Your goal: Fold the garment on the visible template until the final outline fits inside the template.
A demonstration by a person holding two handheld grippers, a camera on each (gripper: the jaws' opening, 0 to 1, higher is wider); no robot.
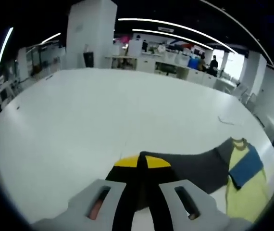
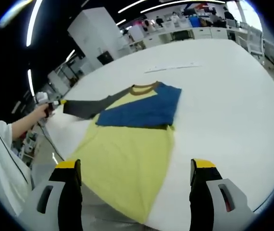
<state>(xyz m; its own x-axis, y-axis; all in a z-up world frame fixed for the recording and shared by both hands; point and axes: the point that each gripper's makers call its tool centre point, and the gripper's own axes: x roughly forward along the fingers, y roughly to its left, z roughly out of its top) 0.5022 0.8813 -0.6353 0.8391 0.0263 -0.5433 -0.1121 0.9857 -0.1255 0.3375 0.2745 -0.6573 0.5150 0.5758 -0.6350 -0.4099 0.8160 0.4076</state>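
1. Far left in the left gripper view: the room edge is dim, with cluttered desks (image 1: 2,91) and ceiling light strips (image 1: 5,43).
2. A white pillar (image 1: 90,33) stands beyond the table's far edge; work counters (image 1: 151,62) with bins and gear run right of it, and people stand at far right by bright windows.
3. Your table (image 1: 103,110) is a wide, plain white surface that takes up most of that view.
4. Your left gripper (image 1: 138,192) is at bottom centre, jaws closed on the dark grey sleeve (image 1: 190,168), whose yellow cuff (image 1: 127,161) sits just past the tips.
5. The sleeve runs right to the garment (image 1: 245,190), which is yellow with a blue panel and lies flat on the table's right side.
6. Right gripper view, far left: your white sleeve and your hand (image 2: 29,120) hold the left gripper (image 2: 44,102) at the grey sleeve's (image 2: 89,107) end, at the table edge.
7. Centre: the garment (image 2: 127,159) lies spread on the white table (image 2: 223,96), collar away from you, with its blue panel (image 2: 142,111) folded across the chest.
8. Your right gripper (image 2: 135,185) has its jaws wide apart and holds nothing; it hovers over the yellow hem.
9. I can't make out a template outline under the cloth.
10. Far side: a thin strip (image 2: 170,67) lies on the table; a pillar (image 2: 96,31) and counters stand behind.
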